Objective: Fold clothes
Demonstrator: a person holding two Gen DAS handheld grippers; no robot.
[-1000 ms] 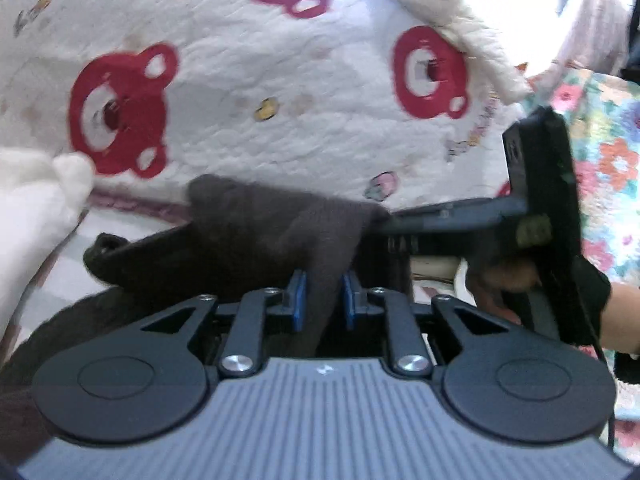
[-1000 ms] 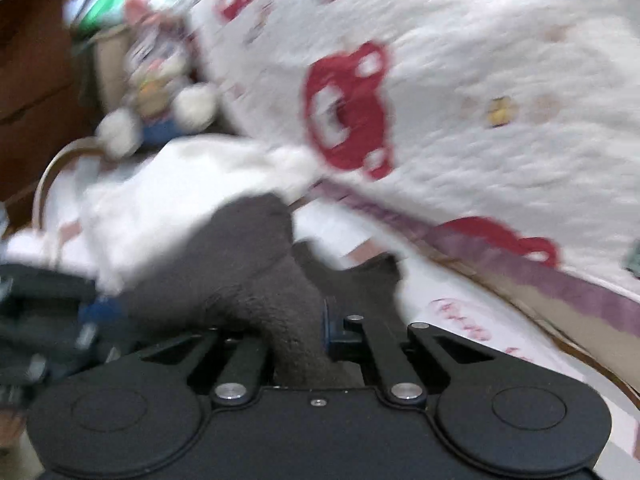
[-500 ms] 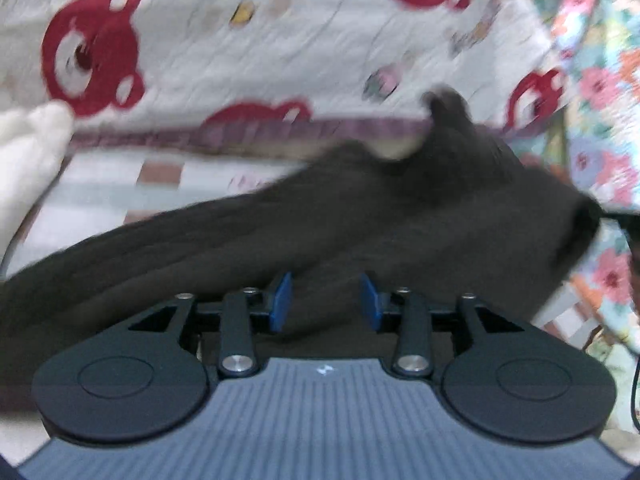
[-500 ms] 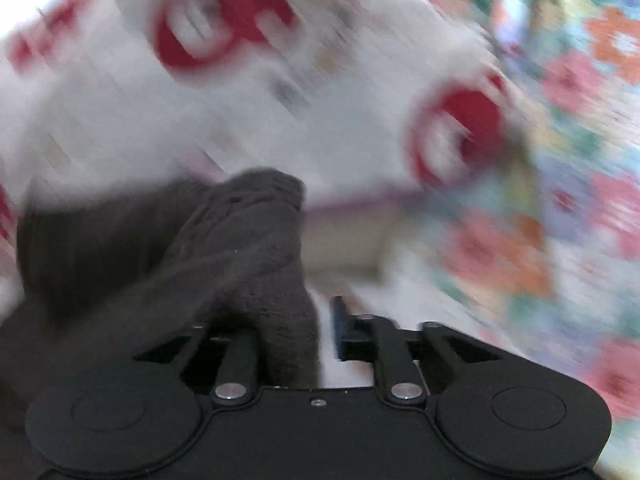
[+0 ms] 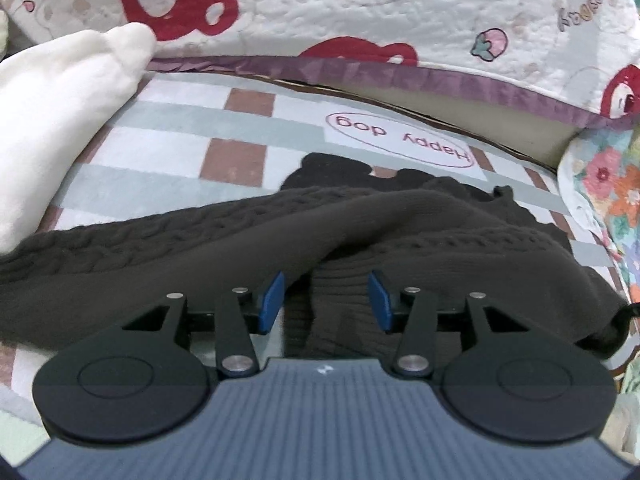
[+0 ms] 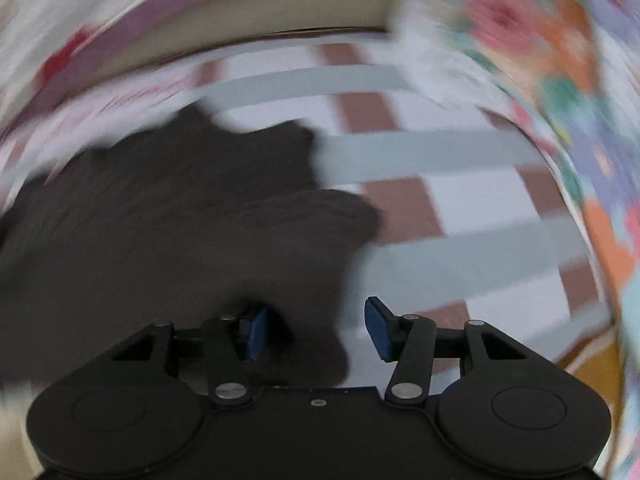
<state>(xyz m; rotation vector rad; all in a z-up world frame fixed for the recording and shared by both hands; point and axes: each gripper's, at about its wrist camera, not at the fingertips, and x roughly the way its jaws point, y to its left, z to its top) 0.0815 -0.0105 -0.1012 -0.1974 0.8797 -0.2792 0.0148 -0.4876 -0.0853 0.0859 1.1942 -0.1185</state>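
Note:
A dark brown cable-knit sweater (image 5: 248,240) lies spread on the checked mat (image 5: 180,128). My left gripper (image 5: 326,298) is open, its blue pads either side of a ribbed fold of the sweater without pinching it. In the blurred right wrist view the sweater (image 6: 160,220) lies left of centre. My right gripper (image 6: 316,330) is open, with the sweater's edge lying between the pads.
A white quilt with red bears (image 5: 360,12) rises behind the mat. A white plush cloth (image 5: 60,100) lies at the left. A floral blanket (image 5: 608,188) borders the right, also in the right wrist view (image 6: 560,60).
Both grippers were shut on the sweater and held it up. They lowered it onto the mat and opened; the sweater now lies flat.

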